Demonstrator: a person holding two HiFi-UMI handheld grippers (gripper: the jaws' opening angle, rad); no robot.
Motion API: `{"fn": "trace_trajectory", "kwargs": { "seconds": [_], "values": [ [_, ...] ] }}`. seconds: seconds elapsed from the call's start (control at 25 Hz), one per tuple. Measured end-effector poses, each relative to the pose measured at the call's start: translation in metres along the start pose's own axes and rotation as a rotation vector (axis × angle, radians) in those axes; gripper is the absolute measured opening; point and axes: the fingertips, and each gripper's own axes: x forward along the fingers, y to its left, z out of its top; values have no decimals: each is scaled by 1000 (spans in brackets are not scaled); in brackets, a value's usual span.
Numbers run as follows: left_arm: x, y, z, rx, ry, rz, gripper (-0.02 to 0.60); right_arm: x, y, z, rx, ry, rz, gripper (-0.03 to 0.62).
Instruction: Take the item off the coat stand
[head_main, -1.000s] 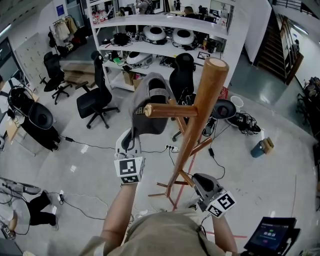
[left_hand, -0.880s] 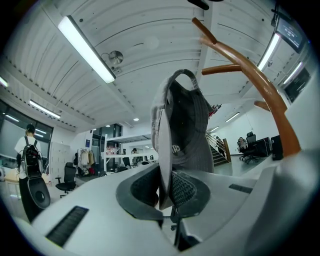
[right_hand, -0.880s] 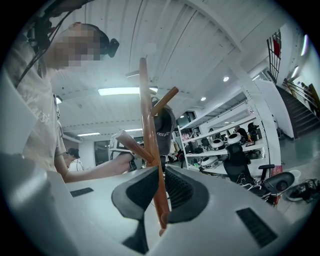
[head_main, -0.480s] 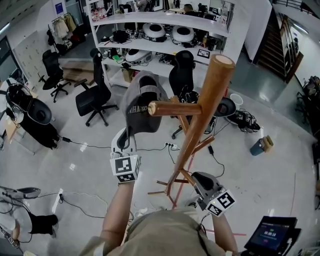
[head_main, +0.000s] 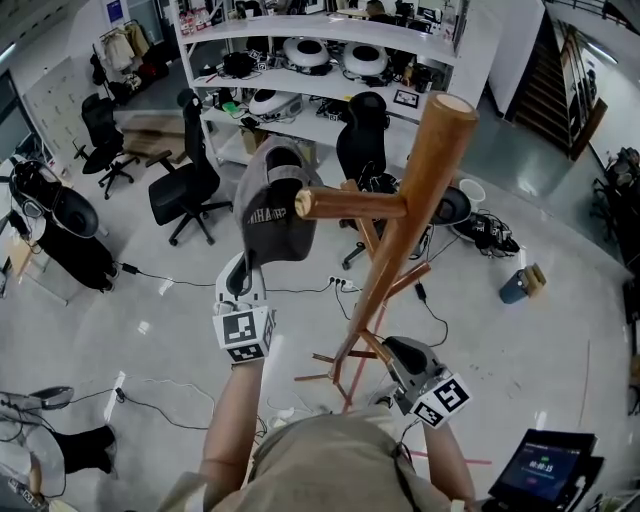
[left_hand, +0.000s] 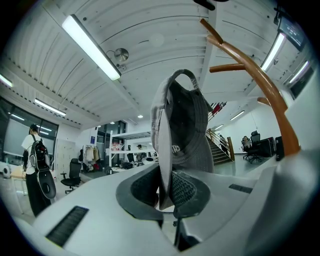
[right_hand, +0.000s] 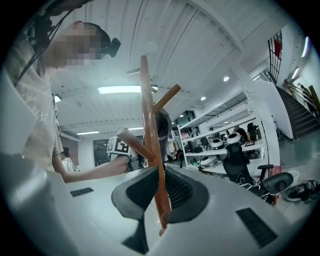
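A grey cap (head_main: 270, 205) hangs from my left gripper (head_main: 243, 272), which is shut on its brim. The cap sits just left of the tip of a wooden peg (head_main: 350, 204) on the coat stand (head_main: 405, 230); whether it touches the tip I cannot tell. In the left gripper view the brim runs between the pads of the left gripper (left_hand: 167, 192), the cap (left_hand: 187, 125) rises above them, and the stand (left_hand: 265, 85) curves past on the right. My right gripper (head_main: 388, 348) is shut on the stand's pole low down. In the right gripper view the pole (right_hand: 147, 115) passes between the right gripper's (right_hand: 159, 200) pads.
White shelves (head_main: 320, 95) with round white devices stand behind the stand. Black office chairs (head_main: 185, 195) and floor cables (head_main: 180, 290) lie to the left. A blue container (head_main: 515, 290) and a tablet (head_main: 540, 470) are at the right. A person with a backpack (left_hand: 35, 165) stands far left.
My left gripper has drawn the cap leftward along the peg, and the peg's tip now shows bare. The right gripper has stayed on the pole.
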Motion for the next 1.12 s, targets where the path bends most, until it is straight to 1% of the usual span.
{"fn": "trace_trajectory", "kwargs": {
  "seconds": [0.28,0.52,0.8,0.92,1.12],
  "values": [
    [-18,3,3,-18,16,3,34,-6,11,4,2,0,-14,48],
    [-26,-3,-8,-27,26,2,33,-11,9,0,0,-4,-19,48],
    [-35,-3,-5,-23,25,-10,33,-9,10,5,6,-5,-35,48],
    [-40,-5,-7,-34,14,-16,34,-12,9,5,11,-10,-46,48],
    [-44,-5,-7,-42,15,-18,32,-13,10,6,21,-10,-40,48]
  ]
}}
